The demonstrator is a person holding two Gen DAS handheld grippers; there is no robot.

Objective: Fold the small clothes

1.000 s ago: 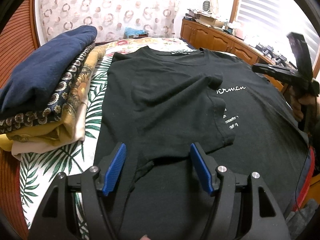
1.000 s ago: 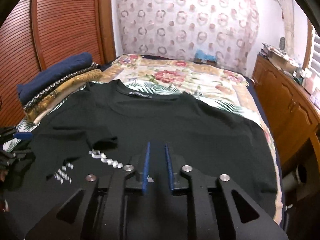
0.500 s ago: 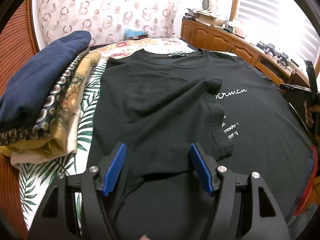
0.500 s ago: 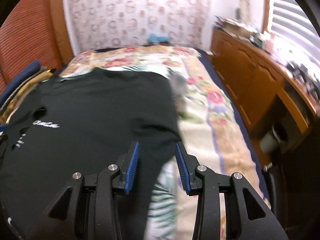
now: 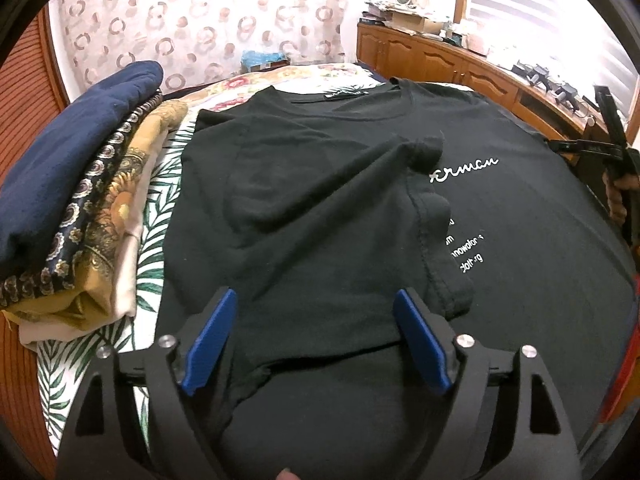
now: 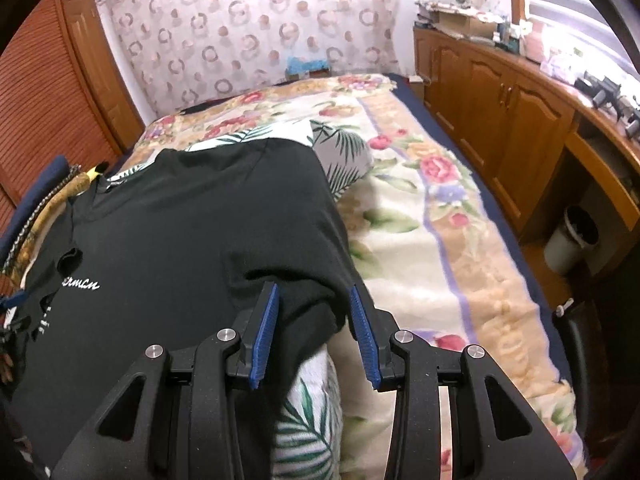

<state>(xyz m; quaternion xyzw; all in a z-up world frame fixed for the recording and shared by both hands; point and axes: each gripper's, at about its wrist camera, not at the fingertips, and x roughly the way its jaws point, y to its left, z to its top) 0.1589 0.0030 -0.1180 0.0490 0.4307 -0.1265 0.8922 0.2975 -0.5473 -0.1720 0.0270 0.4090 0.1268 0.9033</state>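
At the far left, a stack of folded clothes (image 5: 76, 208) is seen on the bed (image 6: 432, 240): a soft dark blue piece on top, then a patterned blue one, then yellow and cream cloth. Beside it, a black T-shirt (image 5: 320, 208) is spread flat over a leaf-print cloth (image 5: 150, 248) on the bed. The shirt is soft and a little wrinkled, with a round neck, and its left sleeve is folded in over the chest, next to white curly letters. The left gripper (image 5: 316, 340) is held over the lower part of the shirt. Its blue ribbed fingers (image 5: 210, 340) have just been opening and stand wide apart, with shirt cloth seen between them but not pinched. Farther right, the right gripper (image 6: 316, 328) is held at the shirt's right edge. Its flat blue fingers (image 6: 264, 332) have just been opening and are part open, with the right sleeve lying between them; no squeeze on it is seen. A flowered fuzzy blanket (image 6: 460, 264) covers the bed to the right, and shiny brown wooden cabinets (image 6: 500, 104) are lined along the wall.
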